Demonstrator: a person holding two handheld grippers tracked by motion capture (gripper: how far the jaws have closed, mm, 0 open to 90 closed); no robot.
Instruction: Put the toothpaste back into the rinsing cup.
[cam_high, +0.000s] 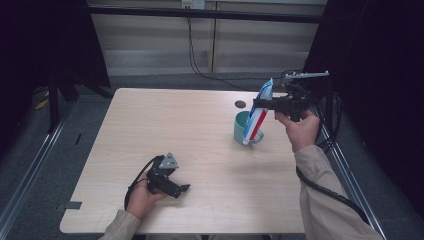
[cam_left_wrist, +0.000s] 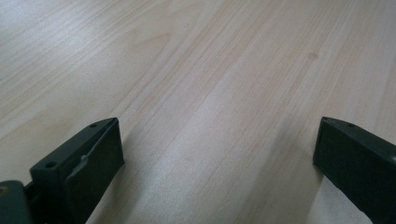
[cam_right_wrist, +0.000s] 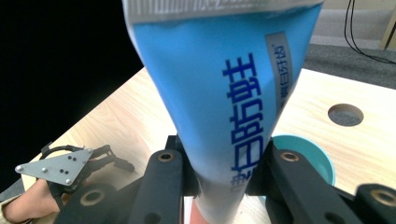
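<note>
One toothpaste tube (cam_high: 258, 112), clamped by the right claw (cam_high: 260, 104), stands in the teal cup (cam_high: 240, 131).

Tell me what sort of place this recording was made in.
Probably a lab or data-collection booth: a bare wooden table between dark curtains, metal floor rails, loose cables down the wall, and only a mug and toothpaste tube.

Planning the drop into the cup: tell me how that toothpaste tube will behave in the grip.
The toothpaste tube is pinched in the right tool, so it probably squashes and bends. Its glossy skin may slip. Standing tilted in the teal cup, it would likely lean on the rim and might tip the cup.
</note>
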